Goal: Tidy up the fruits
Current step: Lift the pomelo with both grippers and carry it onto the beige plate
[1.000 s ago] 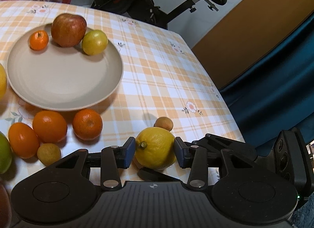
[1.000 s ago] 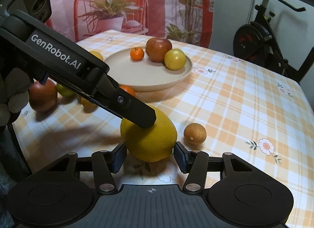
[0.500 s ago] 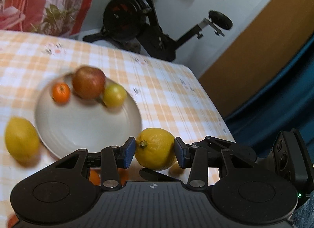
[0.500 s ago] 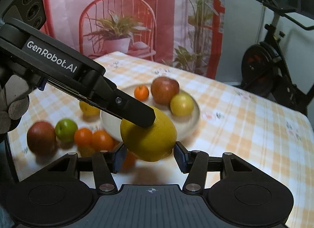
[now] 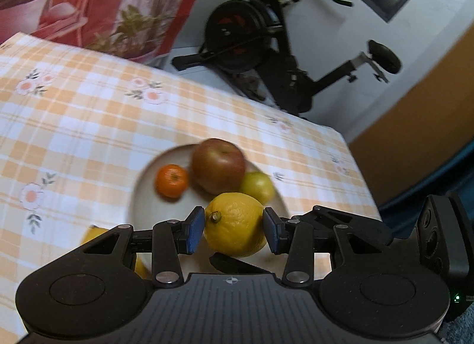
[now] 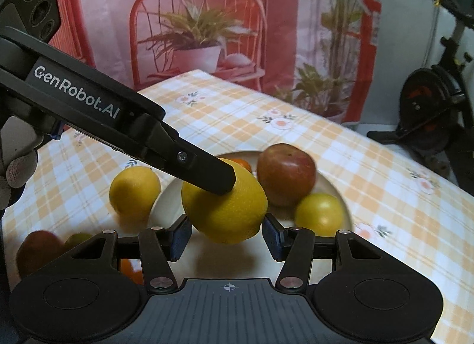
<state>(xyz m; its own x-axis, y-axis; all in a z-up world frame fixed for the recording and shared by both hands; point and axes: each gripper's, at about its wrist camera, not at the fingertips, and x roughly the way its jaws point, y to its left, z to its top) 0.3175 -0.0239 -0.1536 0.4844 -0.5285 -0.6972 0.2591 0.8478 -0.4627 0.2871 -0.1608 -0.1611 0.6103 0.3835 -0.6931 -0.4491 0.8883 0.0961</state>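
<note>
Both my left gripper and right gripper clamp one lemon above the plate.

A lived-in home room: a desk under an orange checked floral cloth, an exercise bike by the white wall, and a printed red curtain showing plants.

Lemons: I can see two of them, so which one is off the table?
The lemon clamped between both grippers, left gripper and right gripper, above the plate. The other lemon lies on the tablecloth left of the plate.
</note>
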